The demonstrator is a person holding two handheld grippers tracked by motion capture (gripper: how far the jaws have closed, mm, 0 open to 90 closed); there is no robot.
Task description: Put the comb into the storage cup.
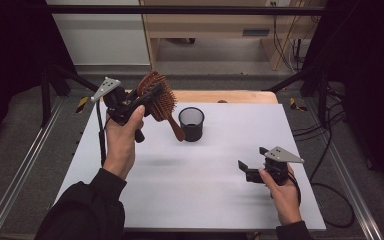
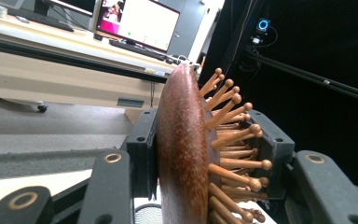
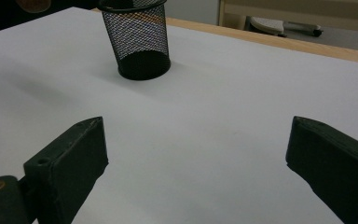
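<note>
Wooden hairbrush (image 2: 186, 154) handle cut off below left claw (image 2: 205, 154)

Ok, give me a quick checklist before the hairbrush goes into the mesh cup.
1. Grip: left gripper fingers clamp the wooden hairbrush by its head, one on the back, one on the bristles: ok.
2. Handle points down toward the table: ok.
3. Mesh cup upright, mouth open: ok.
4. Cup empty: appears so, ok.
5. Handle over the cup mouth: not ok, it hangs to the cup's left.
6. Right gripper open, low over the table, apart from the cup: ok.
</note>
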